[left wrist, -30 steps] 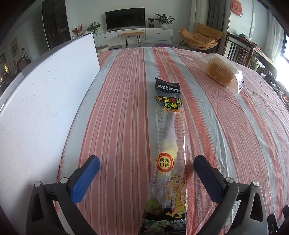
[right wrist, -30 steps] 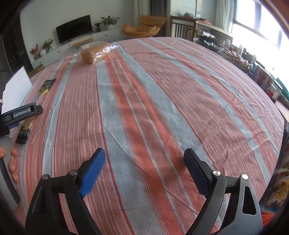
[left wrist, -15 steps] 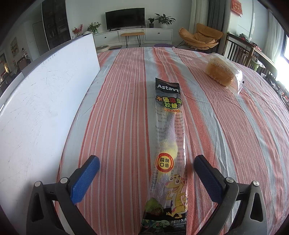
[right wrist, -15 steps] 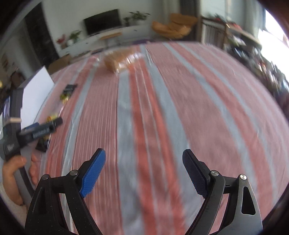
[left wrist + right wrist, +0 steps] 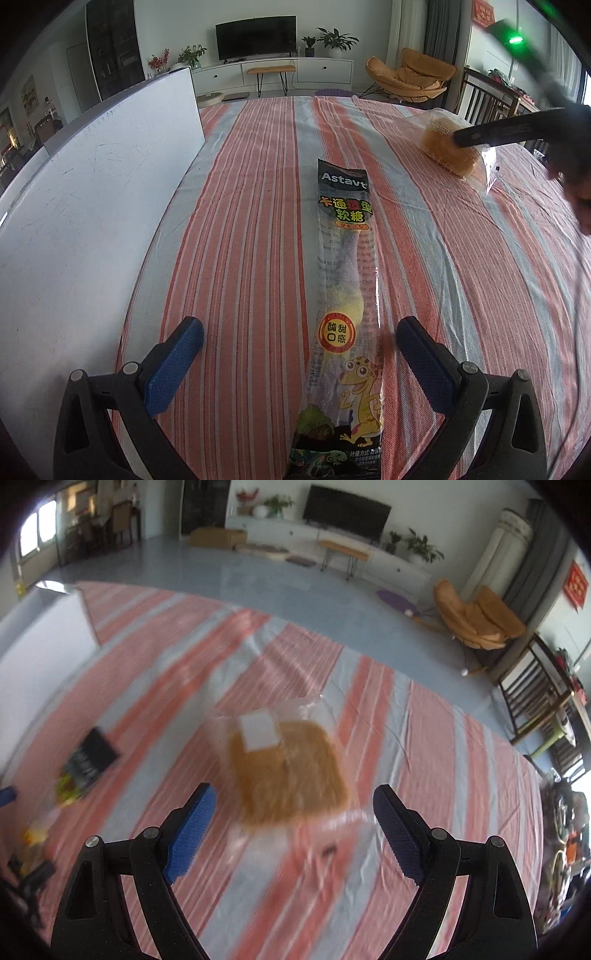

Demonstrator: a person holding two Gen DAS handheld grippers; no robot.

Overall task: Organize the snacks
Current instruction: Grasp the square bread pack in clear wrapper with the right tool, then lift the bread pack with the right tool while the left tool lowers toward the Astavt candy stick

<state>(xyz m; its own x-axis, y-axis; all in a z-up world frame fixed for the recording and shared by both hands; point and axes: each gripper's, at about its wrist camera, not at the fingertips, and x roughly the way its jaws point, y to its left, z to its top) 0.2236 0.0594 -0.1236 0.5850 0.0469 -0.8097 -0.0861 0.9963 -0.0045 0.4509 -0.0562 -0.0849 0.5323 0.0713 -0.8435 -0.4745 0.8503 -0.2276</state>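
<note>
Both jaws wide, nothing held.

My left gripper (image 5: pixel 299 354) straddles the candy packet (image 5: pixel 345 295) lying on the table (image 5: pixel 240 221); farther off, my right gripper (image 5: pixel 293 821) hovers over the bagged bread (image 5: pixel 288 771), whose slippery film could slide out of a pinch.

The striped tablecloth (image 5: pixel 258 221) is lying bare between the white box wall (image 5: pixel 92 206) on the left and the long candy packet (image 5: pixel 345 295), so a lane is being left open there. Passage further left is being blocked by that upright wall. The packet is lying between the spread fingers of the left gripper (image 5: pixel 300 343), with bare cloth showing on either side of it. To the right, wide bare cloth is being left free up to the bagged bread (image 5: pixel 286 771), over which the right gripper (image 5: pixel 295 816) is being held with its fingers apart. The bread's near side is being crossed by that gripper in the left view.
</note>
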